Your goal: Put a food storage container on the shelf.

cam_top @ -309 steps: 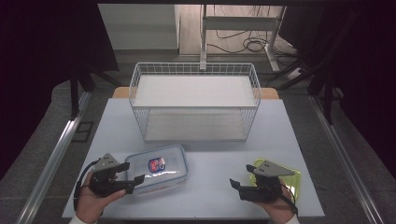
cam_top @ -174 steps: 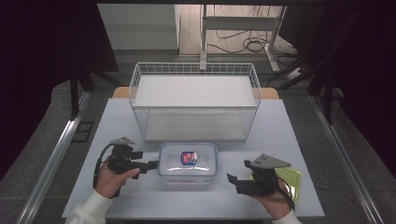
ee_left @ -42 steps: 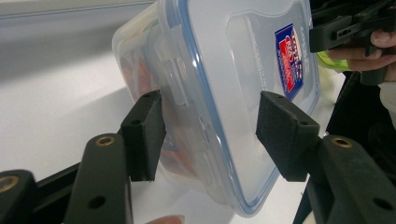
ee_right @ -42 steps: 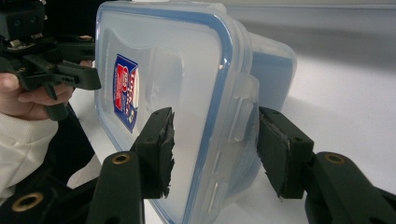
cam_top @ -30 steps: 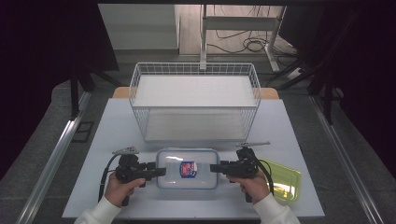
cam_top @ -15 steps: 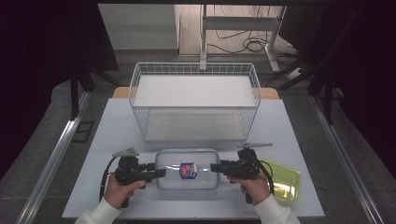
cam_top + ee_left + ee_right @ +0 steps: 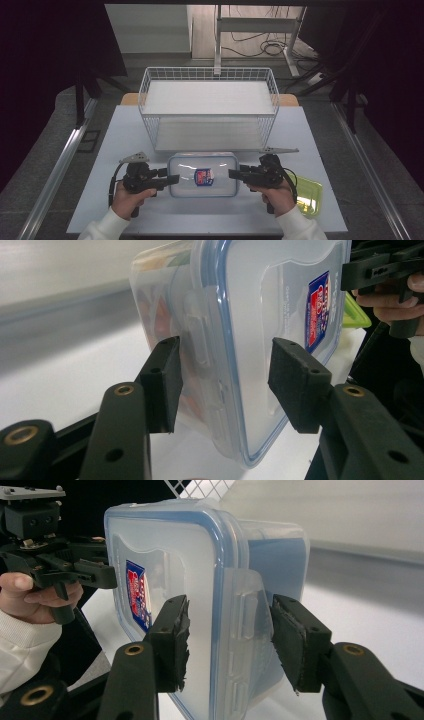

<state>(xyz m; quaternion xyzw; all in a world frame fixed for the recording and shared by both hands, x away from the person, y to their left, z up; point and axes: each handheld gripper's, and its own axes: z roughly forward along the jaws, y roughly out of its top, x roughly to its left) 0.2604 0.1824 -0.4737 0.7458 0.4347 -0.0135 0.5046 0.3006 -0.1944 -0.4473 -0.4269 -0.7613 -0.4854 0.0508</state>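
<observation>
Just ahead, wire basket (image 7: 209,107); green lid (image 7: 307,196) rightward

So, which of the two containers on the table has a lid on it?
The clear plastic box between both grippers, with a blue-sealed lid. The white wire basket behind it is open on top.

The high view looks forward and down over the desk (image 7: 125,130). Each gripper view looks along its jaws, close up, facing the other across the shared box (image 7: 202,175).
</observation>
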